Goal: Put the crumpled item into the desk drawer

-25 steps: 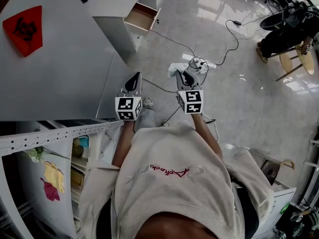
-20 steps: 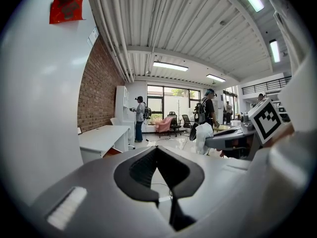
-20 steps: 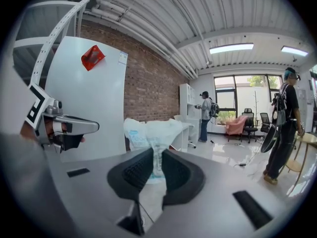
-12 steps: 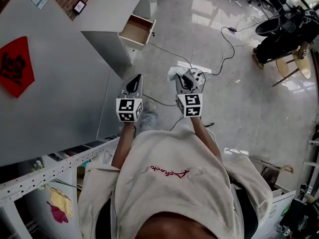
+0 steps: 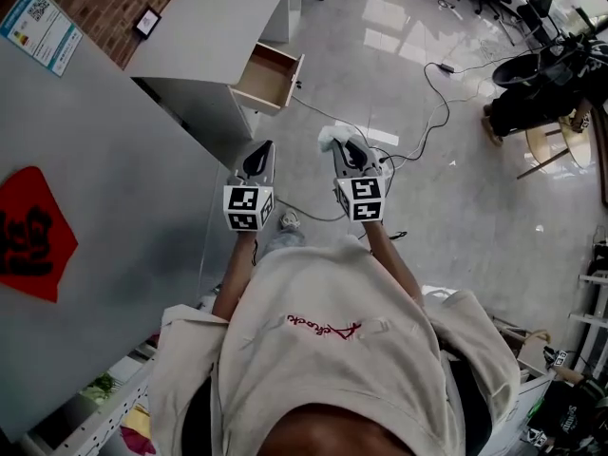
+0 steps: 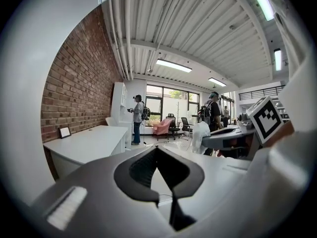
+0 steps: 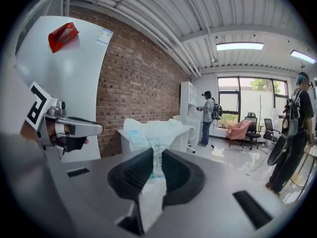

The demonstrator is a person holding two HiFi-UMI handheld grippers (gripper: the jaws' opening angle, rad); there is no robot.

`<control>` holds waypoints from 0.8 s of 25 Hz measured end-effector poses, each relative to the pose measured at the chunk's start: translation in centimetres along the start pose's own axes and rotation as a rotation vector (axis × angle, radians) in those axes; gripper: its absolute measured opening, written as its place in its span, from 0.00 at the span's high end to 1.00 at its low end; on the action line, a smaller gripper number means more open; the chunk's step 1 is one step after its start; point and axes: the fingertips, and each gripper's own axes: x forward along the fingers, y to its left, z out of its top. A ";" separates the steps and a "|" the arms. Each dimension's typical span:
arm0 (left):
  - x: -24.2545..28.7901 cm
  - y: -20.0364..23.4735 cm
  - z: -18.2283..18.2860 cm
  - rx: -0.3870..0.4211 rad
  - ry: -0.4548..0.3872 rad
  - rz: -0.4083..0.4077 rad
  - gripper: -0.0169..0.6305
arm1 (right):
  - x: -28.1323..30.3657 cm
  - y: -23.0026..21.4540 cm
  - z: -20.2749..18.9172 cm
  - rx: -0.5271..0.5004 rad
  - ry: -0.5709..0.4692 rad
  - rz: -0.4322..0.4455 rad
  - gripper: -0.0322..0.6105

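Note:
The crumpled white item (image 5: pixel 332 137), thin with blue print, is pinched in my right gripper (image 5: pixel 342 147), which is shut on it; in the right gripper view the item (image 7: pixel 154 129) bulges above the jaws and trails below them. My left gripper (image 5: pixel 256 158) is held level beside it, shut and holding nothing, its jaws meeting at the tips (image 6: pixel 157 148). Ahead and to the left, the white desk (image 5: pixel 217 19) has its wooden drawer (image 5: pixel 269 78) pulled open. The desk top (image 6: pixel 85 143) shows in the left gripper view, but the drawer does not.
A grey panel (image 5: pixel 104 188) with a red decoration (image 5: pixel 28 231) stands along my left. Cables (image 5: pixel 429 103) trail across the glossy floor. Chairs and dark gear (image 5: pixel 541 93) are at the right. People (image 6: pixel 137 119) stand farther down the room.
The desk and its open drawer have come nearer to both grippers, and the grey panel has slid back along the left. Both grippers keep their pose, the right still gripping the item.

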 end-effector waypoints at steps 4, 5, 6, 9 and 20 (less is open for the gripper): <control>2.5 2.7 1.1 -0.006 -0.005 -0.010 0.96 | 3.6 -0.3 1.8 -0.011 -0.001 0.000 0.86; 3.1 3.3 1.6 -0.006 -0.008 -0.012 0.96 | 4.5 -0.4 2.4 -0.014 -0.002 0.001 0.86; 3.7 4.0 1.9 -0.005 -0.010 -0.014 0.96 | 5.3 -0.4 2.9 -0.016 -0.003 0.002 0.86; 5.3 5.8 2.3 -0.003 -0.012 -0.024 0.96 | 7.8 -0.3 3.7 -0.019 -0.005 0.002 0.86; 9.2 9.5 2.7 0.001 -0.005 -0.053 0.96 | 12.2 -0.9 3.6 -0.010 0.014 -0.019 0.86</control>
